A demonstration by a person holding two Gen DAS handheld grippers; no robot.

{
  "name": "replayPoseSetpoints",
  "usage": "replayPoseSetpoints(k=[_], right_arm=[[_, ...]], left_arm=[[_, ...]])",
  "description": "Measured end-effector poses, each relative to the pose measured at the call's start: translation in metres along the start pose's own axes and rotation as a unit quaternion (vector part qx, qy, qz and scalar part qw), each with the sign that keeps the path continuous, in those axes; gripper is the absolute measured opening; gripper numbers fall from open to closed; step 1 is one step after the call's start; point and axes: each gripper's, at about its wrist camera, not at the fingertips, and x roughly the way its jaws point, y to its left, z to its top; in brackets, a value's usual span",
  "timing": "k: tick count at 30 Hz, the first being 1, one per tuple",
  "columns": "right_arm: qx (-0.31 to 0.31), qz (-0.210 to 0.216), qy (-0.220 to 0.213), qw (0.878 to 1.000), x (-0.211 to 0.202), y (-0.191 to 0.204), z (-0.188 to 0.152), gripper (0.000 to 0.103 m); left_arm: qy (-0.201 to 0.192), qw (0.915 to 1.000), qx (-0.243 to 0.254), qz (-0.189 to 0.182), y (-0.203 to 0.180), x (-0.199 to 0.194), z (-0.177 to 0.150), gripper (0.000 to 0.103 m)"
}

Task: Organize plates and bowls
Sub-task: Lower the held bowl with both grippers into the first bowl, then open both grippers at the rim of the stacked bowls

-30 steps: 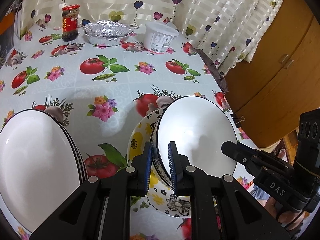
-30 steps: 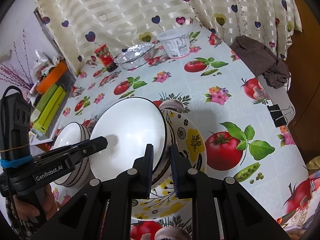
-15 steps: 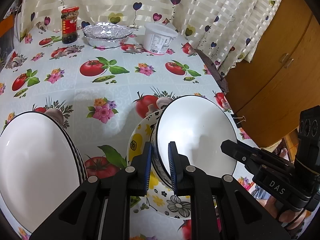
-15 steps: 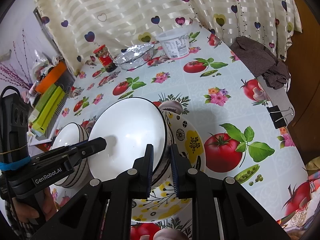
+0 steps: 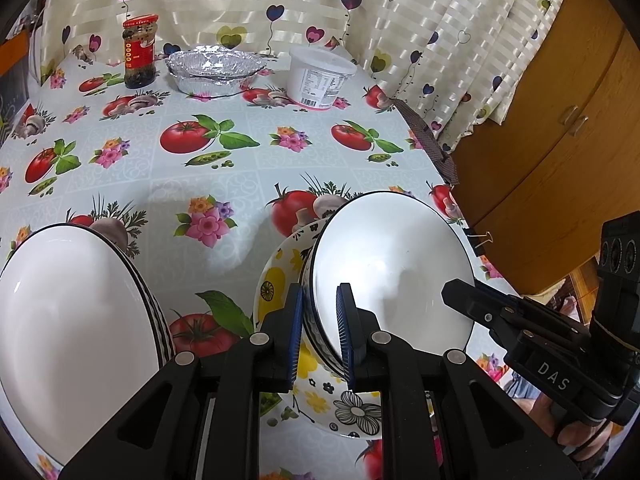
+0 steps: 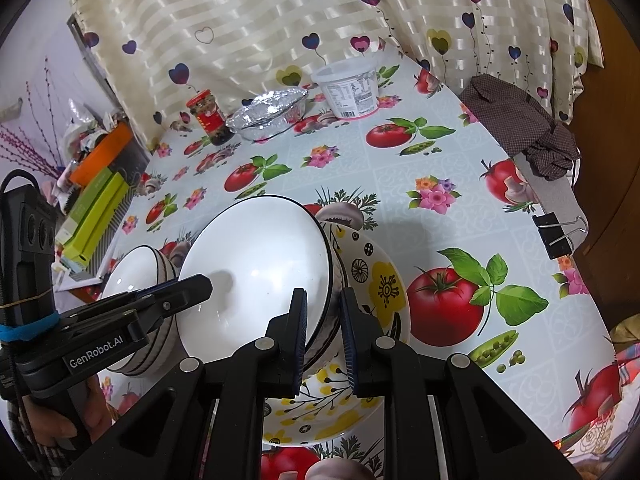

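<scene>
A white bowl with a dark rim (image 5: 392,264) (image 6: 256,264) hangs just above a yellow flowered plate (image 5: 320,404) (image 6: 380,280). My left gripper (image 5: 319,336) is shut on the bowl's left rim. My right gripper (image 6: 323,336) is shut on its right rim; it also shows in the left wrist view (image 5: 520,328). A stack of striped white bowls (image 5: 76,312) (image 6: 140,268) stands to the left of the plate.
At the table's far edge stand a red-lidded jar (image 5: 139,56), a foil pan (image 5: 216,70) and a white tub (image 5: 320,80). A brown cloth (image 6: 520,124) and a binder clip (image 6: 556,232) lie at the right edge. Boxes (image 6: 96,208) sit at the left.
Both grippers and the bowl between them have risen slightly; the table's far objects sit a little lower in the views. The grips are unchanged.
</scene>
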Motion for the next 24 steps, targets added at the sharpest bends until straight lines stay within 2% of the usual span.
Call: replayPoseSetpoints(k=[15,24], right_arm=[[-0.024,-0.018,-0.011,0.999,0.003,0.002,0.004,0.018],[-0.032,-0.016,-0.049,0.998,-0.005,0.004,0.011,0.019]], left_arm=[[-0.008,0.9999,0.004,0.006,-0.001,0.002,0.002,0.018],[-0.031,0.9995,0.004,0.008,0.000,0.000,0.014,0.018]])
